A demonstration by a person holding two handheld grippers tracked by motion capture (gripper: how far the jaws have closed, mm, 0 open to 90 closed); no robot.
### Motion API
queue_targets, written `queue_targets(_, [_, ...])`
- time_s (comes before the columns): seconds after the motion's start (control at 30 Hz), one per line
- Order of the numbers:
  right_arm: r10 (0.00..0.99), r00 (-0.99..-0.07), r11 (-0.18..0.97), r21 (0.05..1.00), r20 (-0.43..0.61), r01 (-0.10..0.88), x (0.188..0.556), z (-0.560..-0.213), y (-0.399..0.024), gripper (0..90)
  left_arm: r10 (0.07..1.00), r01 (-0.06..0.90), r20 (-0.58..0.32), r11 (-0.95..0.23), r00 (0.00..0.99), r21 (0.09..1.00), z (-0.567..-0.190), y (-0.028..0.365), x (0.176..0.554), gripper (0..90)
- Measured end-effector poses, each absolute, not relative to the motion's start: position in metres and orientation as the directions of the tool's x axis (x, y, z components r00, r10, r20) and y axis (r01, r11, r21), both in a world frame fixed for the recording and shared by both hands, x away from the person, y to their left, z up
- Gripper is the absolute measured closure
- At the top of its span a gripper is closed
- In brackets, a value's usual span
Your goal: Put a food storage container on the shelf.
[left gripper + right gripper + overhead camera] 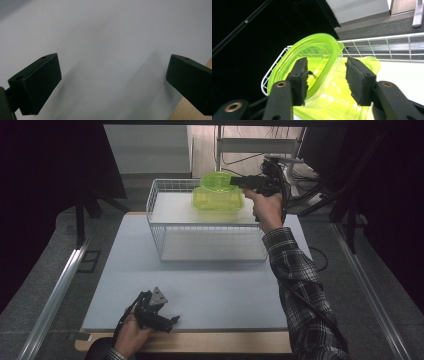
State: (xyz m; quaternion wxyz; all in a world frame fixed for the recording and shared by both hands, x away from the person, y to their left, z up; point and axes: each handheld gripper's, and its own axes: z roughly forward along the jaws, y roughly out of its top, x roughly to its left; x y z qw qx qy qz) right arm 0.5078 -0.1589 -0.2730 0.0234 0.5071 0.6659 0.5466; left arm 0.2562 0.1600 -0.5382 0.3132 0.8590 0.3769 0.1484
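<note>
A translucent lime-green container [217,202] stands at the back of a white wire basket [200,251]. Its matching lid [216,181] leans tilted on top of it. My right gripper [235,181] reaches in from the right at the lid's edge. In the right gripper view the lid [317,52] passes between the jaws of this gripper [325,77], which stand apart with a gap to the right pad, above the container [337,100]. My left gripper [172,321] rests near the table's front edge; in the left gripper view the gripper [112,82] is open over bare mat.
A pale grey mat [200,290] covers the table, with a wooden edge [200,342] at the front. The basket's rim [387,38] runs behind the lid. Dark curtains flank the table; cables and a stand [295,160] lie beyond the basket.
</note>
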Motion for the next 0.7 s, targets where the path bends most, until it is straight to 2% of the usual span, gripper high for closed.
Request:
queue_targets(0.3, [0.684,-0.530,-0.061,0.762,0.502,0.645,0.500,-0.274,-0.164,37.8,0.742,0.569,-0.002,-0.513,0.671,0.642,-0.538,0.159,0.257,0.0])
queue_targets(0.7, [0.669,-0.604,0.025,0.799,0.433,0.600,0.482,-0.273,-0.166,29.6,0.742,0.574,-0.014,-0.506,0.670,0.644,-0.538,0.159,0.257,0.0])
